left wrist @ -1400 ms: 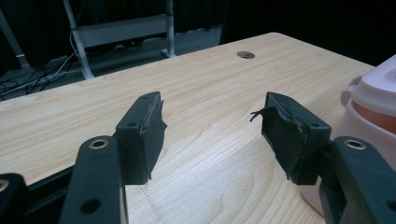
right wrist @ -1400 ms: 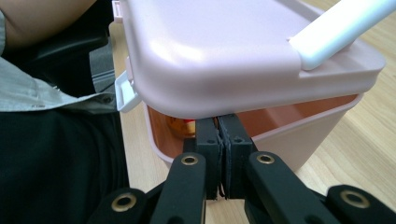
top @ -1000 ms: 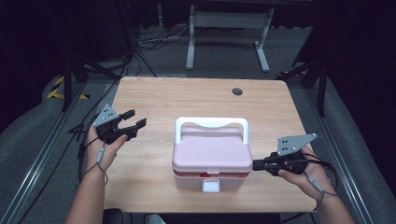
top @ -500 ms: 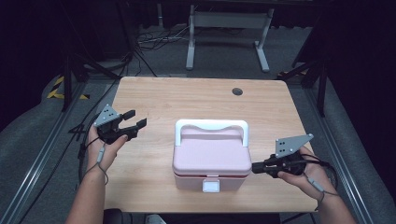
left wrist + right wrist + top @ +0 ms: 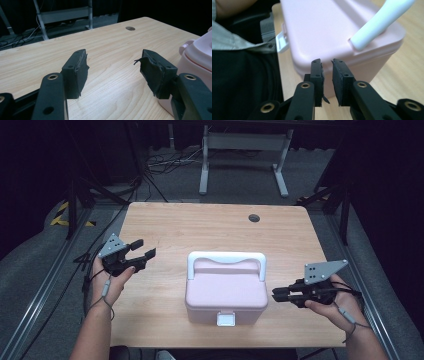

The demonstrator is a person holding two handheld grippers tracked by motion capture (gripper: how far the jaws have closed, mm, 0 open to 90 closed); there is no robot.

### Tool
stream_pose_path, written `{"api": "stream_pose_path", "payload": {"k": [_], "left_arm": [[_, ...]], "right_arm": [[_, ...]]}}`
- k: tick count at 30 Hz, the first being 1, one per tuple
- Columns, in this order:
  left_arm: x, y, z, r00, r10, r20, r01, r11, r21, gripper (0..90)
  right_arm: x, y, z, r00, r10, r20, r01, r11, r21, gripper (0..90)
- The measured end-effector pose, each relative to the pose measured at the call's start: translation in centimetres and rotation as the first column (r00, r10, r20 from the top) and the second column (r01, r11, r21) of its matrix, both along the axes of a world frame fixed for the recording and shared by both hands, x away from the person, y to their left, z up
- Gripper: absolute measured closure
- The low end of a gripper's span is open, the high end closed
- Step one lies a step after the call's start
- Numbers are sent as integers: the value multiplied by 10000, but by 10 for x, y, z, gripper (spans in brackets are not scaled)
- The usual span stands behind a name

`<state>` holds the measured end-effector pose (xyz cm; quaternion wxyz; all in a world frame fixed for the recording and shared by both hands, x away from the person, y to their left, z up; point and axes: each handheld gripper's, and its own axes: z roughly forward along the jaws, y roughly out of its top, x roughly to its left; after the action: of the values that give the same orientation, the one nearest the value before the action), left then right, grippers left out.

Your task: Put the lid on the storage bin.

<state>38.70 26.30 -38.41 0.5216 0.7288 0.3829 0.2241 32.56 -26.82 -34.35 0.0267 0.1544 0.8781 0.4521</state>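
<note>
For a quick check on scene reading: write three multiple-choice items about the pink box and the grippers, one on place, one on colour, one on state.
1. Where does the pink box sit on the table?
A. far edge
B. near edge, centre
C. left corner

2. What colour is the box's handle?
A. white
B. black
C. red

3. How do the left gripper jaws stand?
A. shut on the handle
B. shut empty
C. open, empty

Answers: 1 B, the box stands by the person's edge between both hands. 2 A, the handle is white against the pink lid. 3 C, the left gripper view shows bare table between the pads.
</note>
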Motion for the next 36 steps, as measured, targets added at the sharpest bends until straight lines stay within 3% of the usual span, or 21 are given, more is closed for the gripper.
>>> {"api": "stream_pose_path", "payload": {"k": [4, 9, 15, 19, 23, 26, 28, 33, 36], "left_arm": [[-6, -1, 0, 10000, -23, 4, 23, 9999, 118, 391], [-15, 0, 0, 10000, 97, -6, -97, 9998, 180, 387], [-27, 6, -2, 9995, 303, -89, -300, 9989, 354, 382], [-32, 11, -4, 9987, 501, -127, -495, 9977, 455, 377], [-33, 15, -7, 9974, 697, -192, -687, 9963, 520, 374], [-34, 16, -8, 9968, 779, -198, -766, 9954, 583, 374], [-34, 17, -8, 9963, 829, -210, -815, 9947, 625, 373], [-31, 18, -10, 9953, 933, -269, -910, 9930, 754, 372], [-29, 16, -12, 9947, 976, -336, -948, 9925, 772, 372]], "right_arm": [[4, -3, 7, 9976, -526, 443, 499, 9970, 598, 748], [13, -5, 13, 9884, -1267, 832, 1162, 9858, 1214, 645], [28, -11, 18, 9659, -2230, 1316, 1964, 9622, 1885, 525], [39, -18, 18, 9377, -3068, 1629, 2729, 9408, 2011, 475], [49, -29, 15, 9169, -3685, 1535, 3307, 9165, 2251, 443], [58, -40, 9, 8951, -4242, 1371, 3870, 8921, 2331, 438], [63, -46, 5, 8823, -4519, 1315, 4157, 8793, 2323, 433], [74, -59, -8, 8612, -4973, 1051, 4684, 8567, 2161, 422], [80, -66, -18, 8422, -5284, 1069, 5032, 8417, 1959, 404]]}}
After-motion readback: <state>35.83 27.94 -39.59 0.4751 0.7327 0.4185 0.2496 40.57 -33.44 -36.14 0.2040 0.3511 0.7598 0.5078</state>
